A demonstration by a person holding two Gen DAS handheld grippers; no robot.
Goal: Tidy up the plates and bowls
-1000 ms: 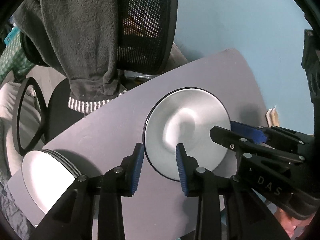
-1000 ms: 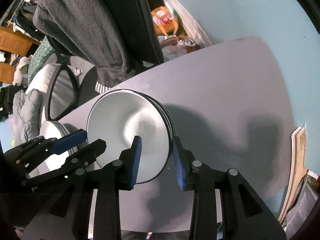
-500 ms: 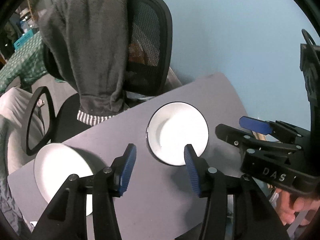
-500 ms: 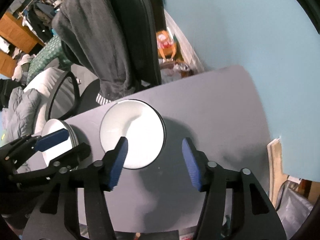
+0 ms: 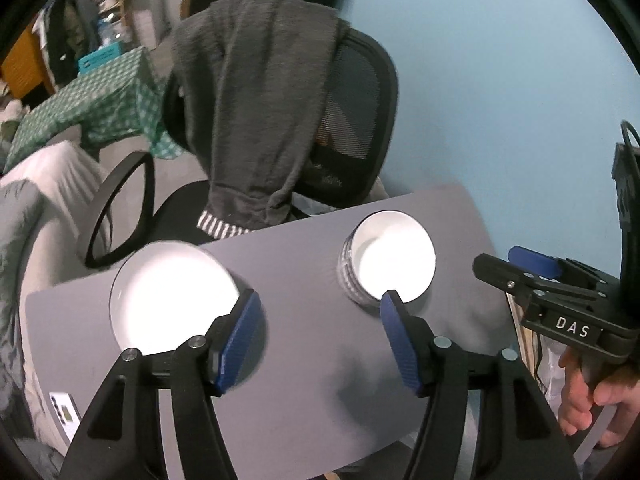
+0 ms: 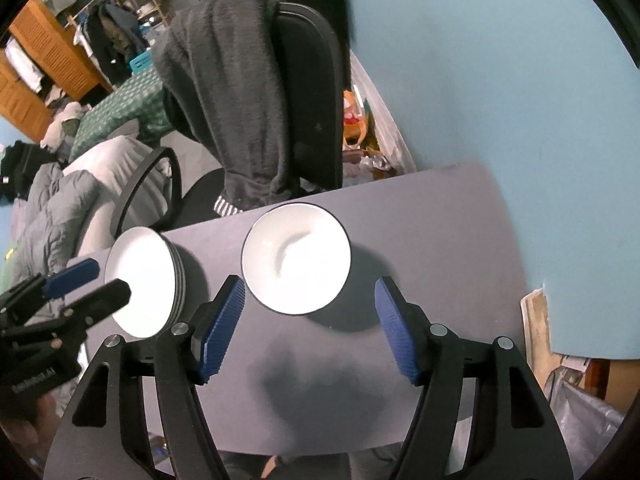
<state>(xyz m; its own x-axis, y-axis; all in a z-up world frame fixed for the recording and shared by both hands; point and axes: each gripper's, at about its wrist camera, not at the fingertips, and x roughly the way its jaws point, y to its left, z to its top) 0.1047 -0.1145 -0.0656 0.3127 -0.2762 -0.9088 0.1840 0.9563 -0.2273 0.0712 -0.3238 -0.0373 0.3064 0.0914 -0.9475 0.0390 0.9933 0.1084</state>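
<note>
Since a second ago I have lifted both hands up and away from the stack of bowls (image 6: 296, 258), and both pairs of fingers have let go of its rim, so the bowls now look smaller and sit clear of the pads. My left gripper (image 5: 320, 338) has its fingers released and still spreading, with only bare counter (image 5: 304, 400) showing between the blue pads. My right gripper (image 6: 310, 326) is likewise released and opening, nothing pressed between its pads; the bowls lie beyond its fingertips toward twelve o'clock. The bowls stand nested and upright on the grey counter, a dark line around the top rim. At about nine o'clock from them, apart but near, rests the stack of plates (image 6: 144, 280), also on the counter. From the left wrist view the plates lie at ten o'clock of my left fingers and the bowls at two o'clock. Behind the counter stands an office chair (image 5: 356, 120) with a grey sweater (image 5: 260, 112) draped over its back. A card (image 5: 64, 412) lies at the counter's near left corner.
</note>
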